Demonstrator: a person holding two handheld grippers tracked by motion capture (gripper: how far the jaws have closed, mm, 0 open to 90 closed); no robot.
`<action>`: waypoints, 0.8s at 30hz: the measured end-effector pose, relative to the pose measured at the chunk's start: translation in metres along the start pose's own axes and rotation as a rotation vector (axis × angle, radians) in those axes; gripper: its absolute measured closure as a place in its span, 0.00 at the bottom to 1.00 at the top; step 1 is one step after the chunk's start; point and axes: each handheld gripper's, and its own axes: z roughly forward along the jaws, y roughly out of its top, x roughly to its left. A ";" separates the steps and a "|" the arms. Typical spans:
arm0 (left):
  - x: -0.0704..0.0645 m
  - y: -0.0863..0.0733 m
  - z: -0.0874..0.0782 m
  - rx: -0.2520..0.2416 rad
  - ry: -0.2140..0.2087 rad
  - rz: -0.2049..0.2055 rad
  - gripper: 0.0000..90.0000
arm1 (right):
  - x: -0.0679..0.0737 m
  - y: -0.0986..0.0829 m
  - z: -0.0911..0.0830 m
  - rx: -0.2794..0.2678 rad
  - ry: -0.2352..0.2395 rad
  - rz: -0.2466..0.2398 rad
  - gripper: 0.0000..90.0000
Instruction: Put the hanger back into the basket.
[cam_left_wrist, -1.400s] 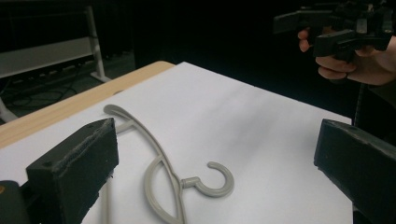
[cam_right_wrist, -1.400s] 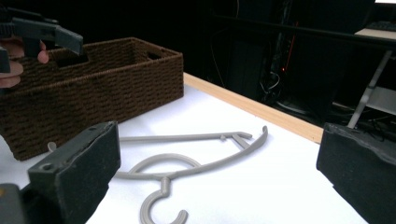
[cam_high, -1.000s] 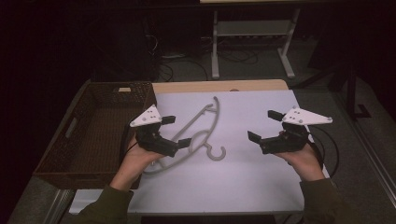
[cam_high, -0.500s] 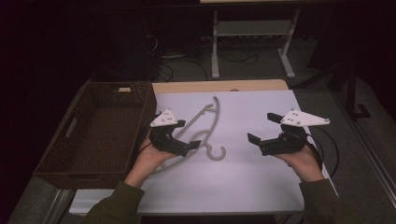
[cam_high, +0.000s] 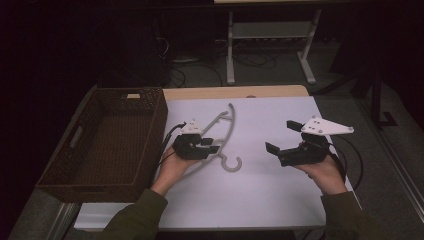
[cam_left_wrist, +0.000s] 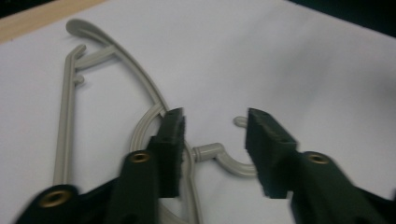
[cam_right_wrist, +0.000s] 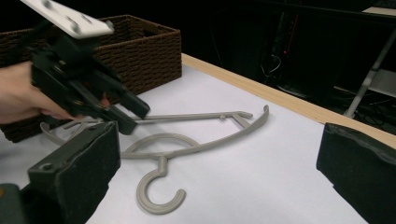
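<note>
1. A dim room is seen behind a white tabletop with a wooden far edge.
2. The left gripper is held with its fingers released, spread on either side of the neck of a grey hanger, just above its hook.
3. The hanger is laid flat at the tabletop's middle.
4. The right gripper is held with fingers spread wide, grasping nothing, well apart from the hanger.
5. A wicker basket is set at the left edge.
</note>
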 end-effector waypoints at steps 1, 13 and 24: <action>0.002 -0.002 0.007 0.027 0.007 0.022 0.79 | 0.000 0.000 0.000 0.000 0.000 0.001 0.00; 0.023 -0.004 0.053 0.150 0.096 0.003 1.00 | 0.000 0.000 -0.001 -0.001 0.005 0.002 0.00; 0.026 -0.004 0.074 0.202 0.095 0.031 1.00 | -0.001 0.000 0.000 -0.005 0.001 -0.003 0.00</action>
